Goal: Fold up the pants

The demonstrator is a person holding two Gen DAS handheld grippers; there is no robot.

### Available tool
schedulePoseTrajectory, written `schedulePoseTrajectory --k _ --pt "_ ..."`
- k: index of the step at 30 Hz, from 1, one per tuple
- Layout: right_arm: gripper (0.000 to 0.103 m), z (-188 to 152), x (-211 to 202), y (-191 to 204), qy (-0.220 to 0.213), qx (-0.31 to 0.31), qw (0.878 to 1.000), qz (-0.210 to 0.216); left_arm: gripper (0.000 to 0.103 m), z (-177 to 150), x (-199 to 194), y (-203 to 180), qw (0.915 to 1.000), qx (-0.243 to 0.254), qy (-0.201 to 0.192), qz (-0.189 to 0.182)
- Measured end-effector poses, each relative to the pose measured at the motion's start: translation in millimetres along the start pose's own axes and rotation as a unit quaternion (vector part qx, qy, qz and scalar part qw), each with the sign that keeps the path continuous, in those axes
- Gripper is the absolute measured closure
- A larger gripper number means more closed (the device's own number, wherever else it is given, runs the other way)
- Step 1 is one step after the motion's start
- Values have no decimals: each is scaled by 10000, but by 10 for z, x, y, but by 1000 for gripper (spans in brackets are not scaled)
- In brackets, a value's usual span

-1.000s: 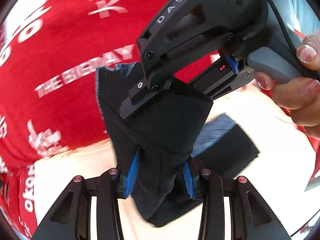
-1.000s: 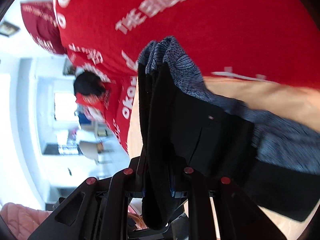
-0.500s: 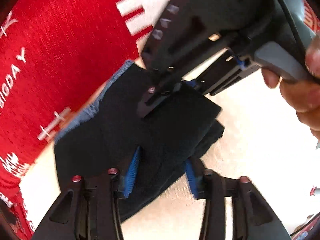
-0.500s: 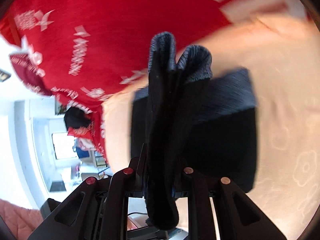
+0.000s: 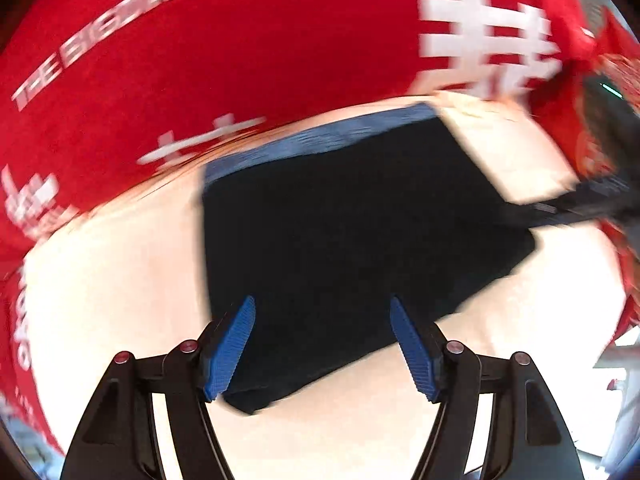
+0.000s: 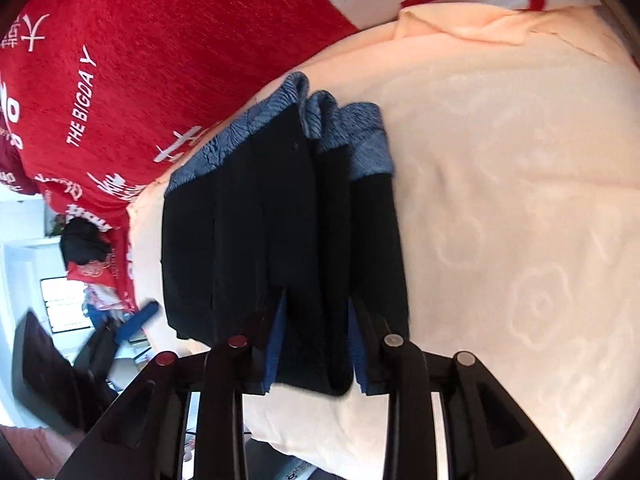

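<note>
Peach cloth with a faint flower pattern (image 6: pixel 520 208) covers the surface in both views. Low in the left wrist frame, the left gripper (image 5: pixel 322 346) has its blue pads (image 5: pixel 230 354) spread wide and still opening, not pressing anything, with the near corner of the folded pants (image 5: pixel 344 232) lying flat between them. Low centre in the right wrist frame, the right gripper (image 6: pixel 314 346) is opening too, but a bunched fold of the pants (image 6: pixel 280 220) still sits between its pads. Their blue patterned waistband (image 6: pixel 352 136) points to the upper middle. Farther back, a person's red printed shirt (image 5: pixel 280 40) fills the top.
</note>
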State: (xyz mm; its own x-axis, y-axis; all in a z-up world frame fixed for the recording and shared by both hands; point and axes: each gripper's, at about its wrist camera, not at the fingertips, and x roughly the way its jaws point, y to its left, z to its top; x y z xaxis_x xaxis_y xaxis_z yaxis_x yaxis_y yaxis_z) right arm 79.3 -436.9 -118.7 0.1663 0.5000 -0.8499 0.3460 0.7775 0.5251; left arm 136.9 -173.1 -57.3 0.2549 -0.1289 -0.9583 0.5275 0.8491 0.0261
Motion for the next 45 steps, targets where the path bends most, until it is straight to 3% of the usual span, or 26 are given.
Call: schedulePoseTrajectory --k 2,5,9,13,16,17,18,19,23,28,32,39,45 --pt "56 -118 -68 -23 -103 122 9998 -118 32 -90 24 176 9995 -271 116 57" --pt "56 -358 -221 -132 -313 284 9982 -429 32 -125 73 399 9969 -735 290 -5" --pt "56 -535 -419 61 -710 69 9925 -991 32 -169 137 559 9899 -1263 590 -262" --pt "57 -511 -426 371 -862 -203 9908 -1025 32 -208 171 524 9921 -1092 614 -71" --pt "56 -455 -326 564 -768 -489 9897 -1102 32 -221 207 516 9918 -1084 661 -169" --pt "56 -437 -270 625 -736 -567 9887 -1174 28 -218 226 527 9915 -1093 681 -204" --pt "56 -416 -204 681 -684 -645 9874 -1269 8 -228 236 535 9909 -1120 699 -260" --pt "56 -394 -122 750 -632 -665 9876 -1275 0 -239 238 547 9904 -1155 692 -304" --pt "56 -392 -14 814 -519 -722 9873 -1315 0 -264 212 564 9900 -1161 688 -422" --pt "55 -416 43 852 -437 -777 9853 -1459 0 -294 387 634 9849 -1239 1162 -327" --pt "49 -425 28 904 -461 -886 9829 -1550 0 -302 395 705 9824 -1428 1132 -404" --pt "48 -452 224 731 -165 -844 9806 -1761 0 -291 424 694 9828 -1365 1173 -423" --pt "46 -550 120 653 -176 -909 9801 -1755 0 -274 455 741 9827 -1317 1220 -457"
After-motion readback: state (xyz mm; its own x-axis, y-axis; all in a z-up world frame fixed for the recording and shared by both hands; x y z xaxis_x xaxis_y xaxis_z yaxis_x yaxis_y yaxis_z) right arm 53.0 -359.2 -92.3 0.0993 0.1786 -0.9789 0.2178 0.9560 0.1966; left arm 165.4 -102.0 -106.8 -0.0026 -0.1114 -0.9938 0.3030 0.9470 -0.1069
